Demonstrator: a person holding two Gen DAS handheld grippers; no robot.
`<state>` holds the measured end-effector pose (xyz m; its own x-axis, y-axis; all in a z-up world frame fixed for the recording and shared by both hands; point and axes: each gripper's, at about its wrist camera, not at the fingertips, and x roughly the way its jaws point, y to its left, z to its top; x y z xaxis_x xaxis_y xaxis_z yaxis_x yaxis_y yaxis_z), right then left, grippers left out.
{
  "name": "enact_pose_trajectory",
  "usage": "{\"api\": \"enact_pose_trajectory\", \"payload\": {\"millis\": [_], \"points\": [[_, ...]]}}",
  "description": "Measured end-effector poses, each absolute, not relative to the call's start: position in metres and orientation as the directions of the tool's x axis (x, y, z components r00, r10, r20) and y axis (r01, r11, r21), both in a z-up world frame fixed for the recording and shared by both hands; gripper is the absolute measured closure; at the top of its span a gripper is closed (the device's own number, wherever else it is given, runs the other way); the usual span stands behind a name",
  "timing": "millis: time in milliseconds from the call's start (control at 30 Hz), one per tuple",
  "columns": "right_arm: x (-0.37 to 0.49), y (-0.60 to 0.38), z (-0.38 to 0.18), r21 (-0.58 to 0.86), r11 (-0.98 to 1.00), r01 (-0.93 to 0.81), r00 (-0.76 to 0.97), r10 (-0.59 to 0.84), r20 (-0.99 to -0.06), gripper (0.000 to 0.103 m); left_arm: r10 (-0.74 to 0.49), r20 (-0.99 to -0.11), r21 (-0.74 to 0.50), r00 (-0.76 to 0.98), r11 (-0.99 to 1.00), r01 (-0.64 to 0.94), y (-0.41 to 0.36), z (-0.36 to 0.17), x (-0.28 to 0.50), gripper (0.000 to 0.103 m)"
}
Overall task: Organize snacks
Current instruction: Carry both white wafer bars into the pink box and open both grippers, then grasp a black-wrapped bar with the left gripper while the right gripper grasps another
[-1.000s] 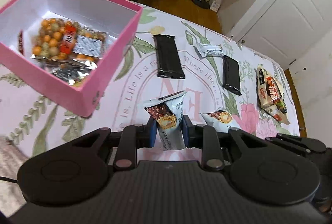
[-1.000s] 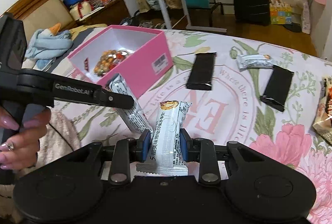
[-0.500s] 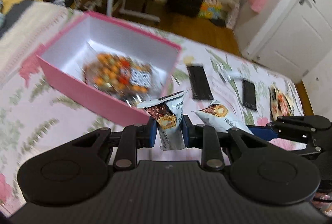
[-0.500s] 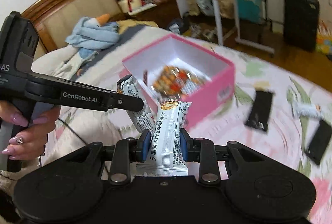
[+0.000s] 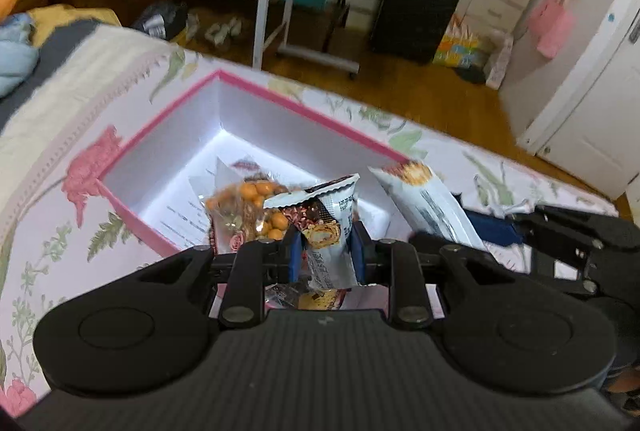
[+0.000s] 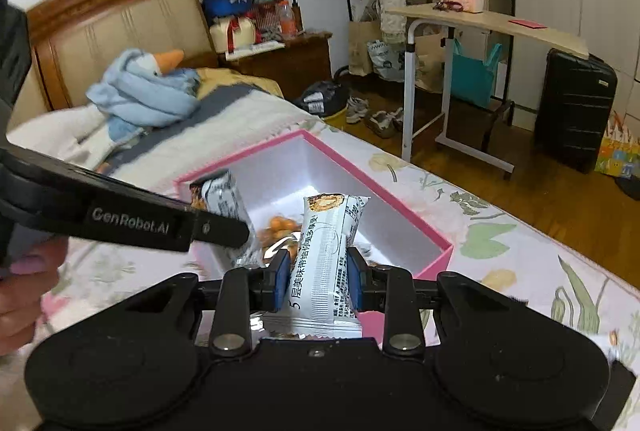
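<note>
A pink box (image 5: pixel 280 99) with a white inside stands on the floral bedspread; it also shows in the right wrist view (image 6: pixel 376 187). A bag of orange snacks (image 5: pixel 250 205) lies in it. My left gripper (image 5: pixel 326 251) is shut on a white wafer packet (image 5: pixel 330 227), held over the box's near edge. My right gripper (image 6: pixel 318 281) is shut on a second white wafer packet (image 6: pixel 326 255), also over the box. In the left wrist view that second packet (image 5: pixel 428 201) and the right gripper's arm (image 5: pixel 580 243) sit just to the right. In the right wrist view the left gripper's finger (image 6: pixel 160 223) and its packet (image 6: pixel 222 197) sit to the left.
The bedspread (image 5: pixel 60 191) lies around the box. A blue plush and pillow (image 6: pixel 140 91) lie near the wooden headboard. Beyond the bed's far edge stand a rolling side table (image 6: pixel 480 27), a black suitcase (image 6: pixel 572 107) and shoes on the wooden floor.
Both grippers have moved left with their packets, from above the open bedspread to over the pink box. The loose snacks on the bedspread have passed out of view.
</note>
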<state>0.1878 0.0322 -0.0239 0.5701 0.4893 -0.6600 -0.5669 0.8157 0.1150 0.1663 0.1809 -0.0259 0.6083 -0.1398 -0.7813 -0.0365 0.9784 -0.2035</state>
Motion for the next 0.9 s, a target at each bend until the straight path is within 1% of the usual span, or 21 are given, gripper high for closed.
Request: {"api": "enact_pose_trajectory", "payload": {"millis": [67,133,233,267,367,400,500,633,733,833,900], "points": [[0.199,0.036,-0.034,0.089,0.817,-0.57,0.574,0.473,-0.668,0.069,-0.134,-0.803,-0.198,0.58,0.979,-0.048,0.179,-0.038,0.179,0.08],[0.206,0.039,-0.044,0.078,0.819,-0.568,0.574,0.463,-0.676,0.069,-0.093,-0.816,-0.165,0.571,0.983,-0.075,0.177,-0.049,0.188,0.079],[0.213,0.04,-0.059,0.088,0.821,-0.564,0.577,0.468,-0.67,0.066,-0.072,-0.83,-0.15,0.553,0.984,-0.097,0.178,-0.062,0.196,0.078],[0.214,0.039,-0.062,0.088,0.824,-0.56,0.583,0.467,-0.665,0.059,-0.068,-0.835,-0.153,0.545,0.982,-0.112,0.179,-0.066,0.199,0.078],[0.212,0.034,-0.063,0.116,0.815,-0.567,0.576,0.494,-0.651,0.058,-0.096,-0.846,-0.185,0.524,0.976,-0.119,0.182,-0.074,0.201,0.075],[0.209,0.029,-0.061,0.132,0.81,-0.571,0.575,0.509,-0.64,0.058,-0.099,-0.846,-0.187,0.524,0.975,-0.118,0.182,-0.074,0.199,0.071],[0.199,0.013,-0.047,0.155,0.819,-0.552,0.598,0.519,-0.611,0.058,-0.11,-0.838,-0.188,0.535,0.978,-0.094,0.18,-0.071,0.192,0.064],[0.178,-0.025,-0.024,0.194,0.846,-0.497,0.634,0.506,-0.585,0.056,-0.134,-0.827,-0.2,0.546,0.978,-0.062,0.176,-0.056,0.178,0.062],[0.159,-0.055,-0.013,0.17,0.88,-0.443,0.66,0.449,-0.603,0.054,-0.159,-0.814,-0.205,0.558,0.979,-0.019,0.168,-0.04,0.166,0.062],[0.145,-0.084,-0.007,0.132,0.916,-0.378,0.67,0.369,-0.644,0.054,-0.195,-0.803,-0.214,0.563,0.976,0.032,0.154,-0.025,0.157,0.061],[0.137,-0.105,-0.003,0.135,0.933,-0.334,0.669,0.335,-0.664,0.052,-0.225,-0.792,-0.223,0.567,0.972,0.075,0.142,-0.016,0.153,0.061]]}}
